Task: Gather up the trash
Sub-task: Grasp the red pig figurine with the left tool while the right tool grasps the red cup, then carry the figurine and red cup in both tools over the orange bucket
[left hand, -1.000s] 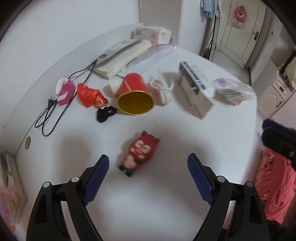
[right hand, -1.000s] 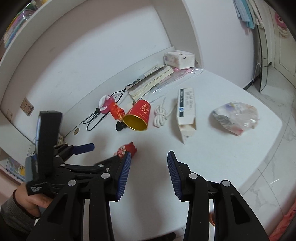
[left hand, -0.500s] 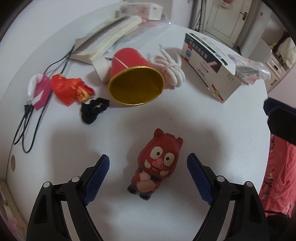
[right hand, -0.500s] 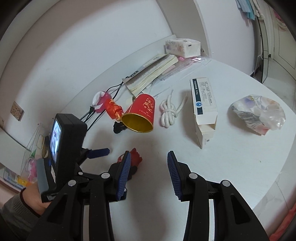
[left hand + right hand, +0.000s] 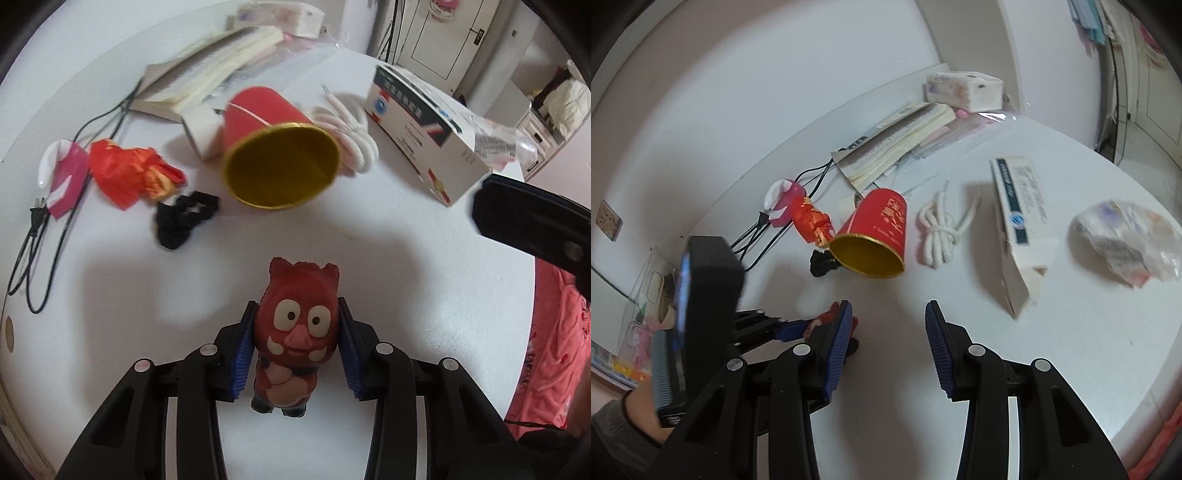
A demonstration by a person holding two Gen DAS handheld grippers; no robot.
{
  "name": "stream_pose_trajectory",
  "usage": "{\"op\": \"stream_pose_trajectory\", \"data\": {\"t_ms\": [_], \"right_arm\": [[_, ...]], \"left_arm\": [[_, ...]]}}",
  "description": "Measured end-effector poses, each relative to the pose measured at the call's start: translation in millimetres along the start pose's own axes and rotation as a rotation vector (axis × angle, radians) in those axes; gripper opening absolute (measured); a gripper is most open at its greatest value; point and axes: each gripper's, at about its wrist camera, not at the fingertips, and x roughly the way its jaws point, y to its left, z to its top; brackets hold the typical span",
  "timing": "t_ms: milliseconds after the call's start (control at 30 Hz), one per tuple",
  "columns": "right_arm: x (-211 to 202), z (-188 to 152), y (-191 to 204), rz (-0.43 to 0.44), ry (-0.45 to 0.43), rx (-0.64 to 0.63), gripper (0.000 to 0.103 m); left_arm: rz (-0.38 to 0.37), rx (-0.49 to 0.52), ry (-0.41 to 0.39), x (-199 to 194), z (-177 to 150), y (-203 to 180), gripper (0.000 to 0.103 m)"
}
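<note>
My left gripper (image 5: 297, 345) is shut on a red pig figurine (image 5: 297, 328) on the white table; its blue pads press both sides of the head. In the right wrist view the figurine (image 5: 827, 319) is mostly hidden behind my finger. My right gripper (image 5: 888, 341) is open and empty above the table, just right of the left gripper. A red paper cup with a gold inside (image 5: 280, 155) (image 5: 877, 236) lies on its side beyond. A crumpled red wrapper (image 5: 129, 171) (image 5: 810, 221) lies left of the cup. A crumpled plastic bag (image 5: 1126, 243) lies at the far right.
A black hair tie (image 5: 183, 219), a white cord bundle (image 5: 942, 230), an open white carton (image 5: 1021, 229), books (image 5: 901, 144), a tissue pack (image 5: 964, 90), a pink-white device (image 5: 61, 173) and black cables (image 5: 40, 221) lie on the round white table (image 5: 424, 266). Wall behind.
The left gripper moved forward around the pig figurine and closed on it. The right gripper moved closer to the table and stayed open.
</note>
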Motion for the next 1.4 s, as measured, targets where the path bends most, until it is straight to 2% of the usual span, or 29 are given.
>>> {"op": "stream_pose_trajectory", "data": {"t_ms": [333, 700, 733, 833, 867, 900, 1133, 1400], "right_arm": [[49, 31, 16, -0.051, 0.006, -0.103, 0.042], [89, 39, 22, -0.103, 0.050, -0.192, 0.041], [91, 40, 22, -0.103, 0.053, -0.191, 0.039], [100, 42, 19, -0.105, 0.069, -0.181, 0.010], [102, 43, 18, -0.103, 0.074, -0.180, 0.005], [103, 43, 17, -0.102, 0.076, -0.176, 0.004], [82, 40, 17, -0.079, 0.041, -0.163, 0.004], [23, 26, 19, -0.028, -0.007, -0.156, 0.004]], "left_arm": [[-0.018, -0.038, -0.046, -20, 12, 32, 0.043], [-0.046, -0.051, -0.055, -8, 29, 42, 0.043], [-0.048, -0.057, -0.054, -7, 28, 44, 0.043], [-0.050, -0.070, -0.051, -7, 26, 48, 0.043], [-0.048, -0.075, -0.051, -7, 26, 49, 0.043], [-0.049, -0.078, -0.052, -8, 25, 50, 0.043], [-0.039, -0.081, -0.059, -16, 21, 47, 0.043], [-0.016, -0.057, -0.085, -41, 14, 21, 0.043]]}}
